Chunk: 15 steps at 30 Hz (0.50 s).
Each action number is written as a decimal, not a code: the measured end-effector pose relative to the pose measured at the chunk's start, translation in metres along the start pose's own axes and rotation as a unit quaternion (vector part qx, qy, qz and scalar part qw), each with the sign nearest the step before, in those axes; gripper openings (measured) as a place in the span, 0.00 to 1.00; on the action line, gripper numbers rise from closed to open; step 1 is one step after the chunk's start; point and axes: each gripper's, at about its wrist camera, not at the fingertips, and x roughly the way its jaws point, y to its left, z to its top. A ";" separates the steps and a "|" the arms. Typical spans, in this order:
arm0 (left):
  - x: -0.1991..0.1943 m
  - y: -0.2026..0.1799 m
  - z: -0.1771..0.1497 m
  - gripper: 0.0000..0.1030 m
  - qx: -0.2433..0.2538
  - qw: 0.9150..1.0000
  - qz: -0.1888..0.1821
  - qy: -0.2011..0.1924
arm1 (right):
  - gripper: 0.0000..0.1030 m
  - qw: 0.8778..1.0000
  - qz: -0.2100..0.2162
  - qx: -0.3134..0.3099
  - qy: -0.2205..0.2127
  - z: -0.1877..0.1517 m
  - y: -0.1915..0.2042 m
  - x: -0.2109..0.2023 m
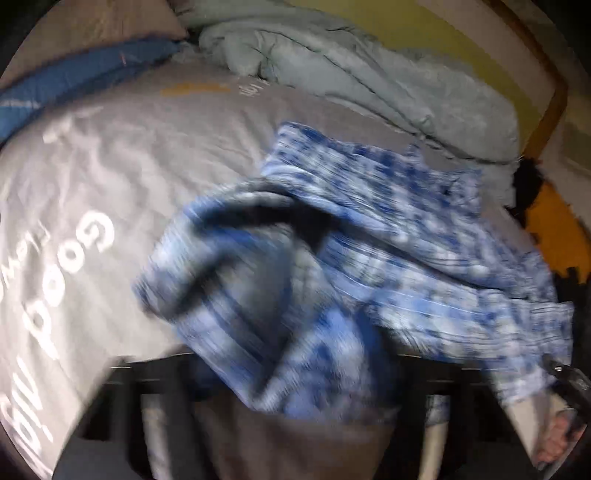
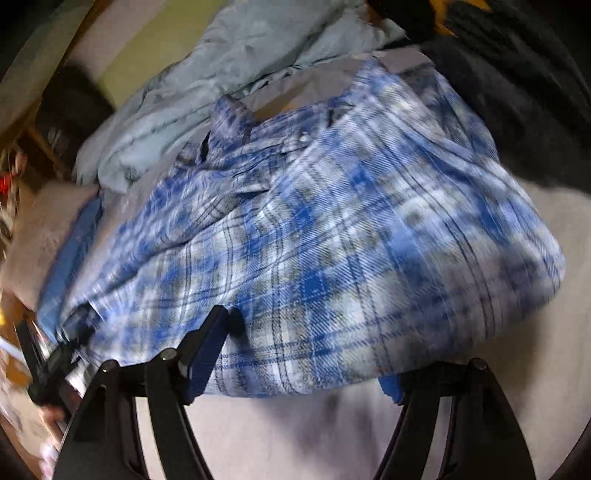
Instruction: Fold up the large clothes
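Soft blue plaid flannel shirt (image 2: pixel 314 240) rumpled on smooth grey duvet (image 1: pixel 129 166).

I'm in a home bedroom: under me lies a bed with a grey printed duvet cover (image 1: pixel 122 177), a crumpled pale blue quilt (image 1: pixel 369 85) heaped beyond it, a pillow (image 1: pixel 92 26) and a wooden bed frame (image 1: pixel 550 107) against the wall.

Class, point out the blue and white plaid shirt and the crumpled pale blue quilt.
Blue and white plaid shirt (image 2: pixel 332 236): right wrist view, middle of its body.
Crumpled pale blue quilt (image 1: pixel 351 74): left wrist view, its rumpled middle.
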 end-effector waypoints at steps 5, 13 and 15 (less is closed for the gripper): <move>-0.026 -0.001 0.001 0.10 -0.009 0.999 -0.012 -0.028 | 0.06 0.995 -0.054 -0.059 -0.054 -0.003 0.012 -0.009; -0.115 0.022 -0.016 0.10 -0.007 0.996 0.022 -0.085 | 0.05 0.994 -0.020 -0.075 -0.071 -0.024 0.027 -0.056; -0.119 0.034 -0.023 0.10 -0.013 0.997 0.026 -0.070 | 0.05 0.995 -0.010 -0.081 -0.060 -0.042 0.033 -0.070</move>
